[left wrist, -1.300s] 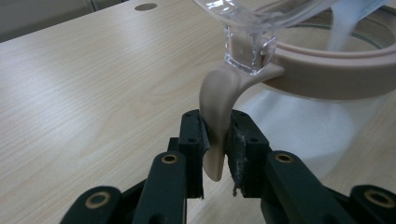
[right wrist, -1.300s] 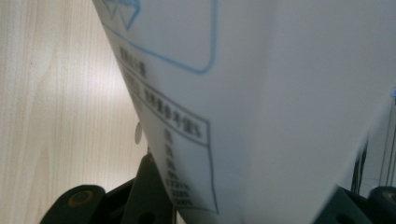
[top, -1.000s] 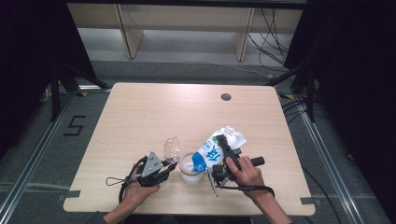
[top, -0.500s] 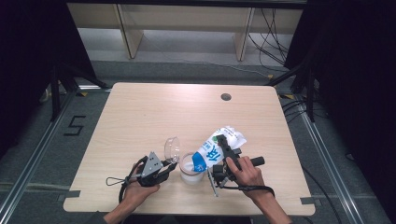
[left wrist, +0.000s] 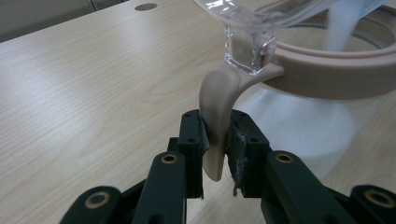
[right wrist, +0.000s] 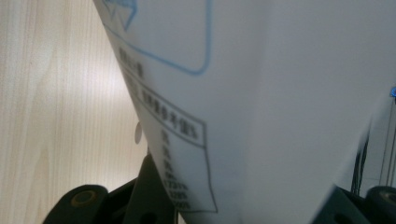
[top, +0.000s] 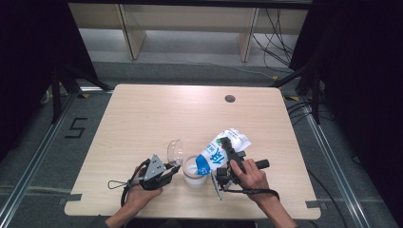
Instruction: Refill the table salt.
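A clear container with a beige rim stands near the table's front edge, with white powder inside. Its clear lid is swung open to the left. My left gripper is shut on the rim's beige tab, pads pressing both sides. My right gripper is shut on a white bag with blue print, tilted mouth-down over the container. A white stream falls into it. In the right gripper view the bag fills the space between the jaws.
The wooden table has a round cable hole at the back right. Behind the table are wooden shelf legs and cables on the floor. A "5" is taped on the floor to the left.
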Tool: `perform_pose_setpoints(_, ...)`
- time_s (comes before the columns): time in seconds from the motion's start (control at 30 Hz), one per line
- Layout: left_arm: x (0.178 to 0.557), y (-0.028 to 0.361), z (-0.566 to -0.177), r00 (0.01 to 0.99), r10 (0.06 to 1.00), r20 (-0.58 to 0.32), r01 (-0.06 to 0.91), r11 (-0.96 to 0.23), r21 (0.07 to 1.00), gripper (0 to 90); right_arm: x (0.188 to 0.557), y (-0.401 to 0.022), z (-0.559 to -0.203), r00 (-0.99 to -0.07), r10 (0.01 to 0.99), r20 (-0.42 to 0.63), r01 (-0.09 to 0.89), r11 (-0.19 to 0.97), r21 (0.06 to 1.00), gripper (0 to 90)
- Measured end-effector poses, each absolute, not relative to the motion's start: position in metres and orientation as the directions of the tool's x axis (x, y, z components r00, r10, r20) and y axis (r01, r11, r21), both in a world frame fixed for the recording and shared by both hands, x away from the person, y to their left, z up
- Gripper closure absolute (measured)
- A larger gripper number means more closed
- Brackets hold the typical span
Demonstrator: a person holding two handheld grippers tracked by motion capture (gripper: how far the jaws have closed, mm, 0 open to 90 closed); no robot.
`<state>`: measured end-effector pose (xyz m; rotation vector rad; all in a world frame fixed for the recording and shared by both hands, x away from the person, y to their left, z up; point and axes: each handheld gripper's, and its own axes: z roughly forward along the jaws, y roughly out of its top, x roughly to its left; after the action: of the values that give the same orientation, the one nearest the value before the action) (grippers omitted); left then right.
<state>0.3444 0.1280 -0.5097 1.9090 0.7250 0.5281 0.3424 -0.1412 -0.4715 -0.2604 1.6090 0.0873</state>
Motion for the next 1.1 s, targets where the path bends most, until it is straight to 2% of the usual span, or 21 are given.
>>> perform_pose_setpoints(0.2, 0.3445, 0.1281, -0.5097, 0.728, 0.684, 0.047, 0.256, -0.335, 0.907, 75.3, 0.3425, -0.141, -0.4719, -0.036, -0.112, -0.993, -0.222, 0.97, -0.101, 69.8)
perform_pose_setpoints(0.27, 0.3444, 0.128, -0.5097, 0.726, 0.686, 0.048, 0.255, -0.334, 0.907, 75.4, 0.3434, -0.1403, -0.4697, -0.019, -0.144, -0.989, -0.237, 0.962, -0.135, 69.9)
perform_pose_setpoints(0.3, 0.3441, 0.1281, -0.5094, 0.725, 0.687, 0.049, 0.257, -0.336, 0.906, 75.3, 0.3426, -0.141, -0.4717, -0.031, -0.115, -0.993, -0.223, 0.969, -0.105, 69.9)
perform_pose_setpoints(1.1, 0.3444, 0.128, -0.5096, 0.727, 0.686, 0.048, 0.256, -0.334, 0.907, 75.2, 0.3428, -0.1415, -0.4714, -0.045, -0.105, -0.993, -0.221, 0.971, -0.093, 70.4)
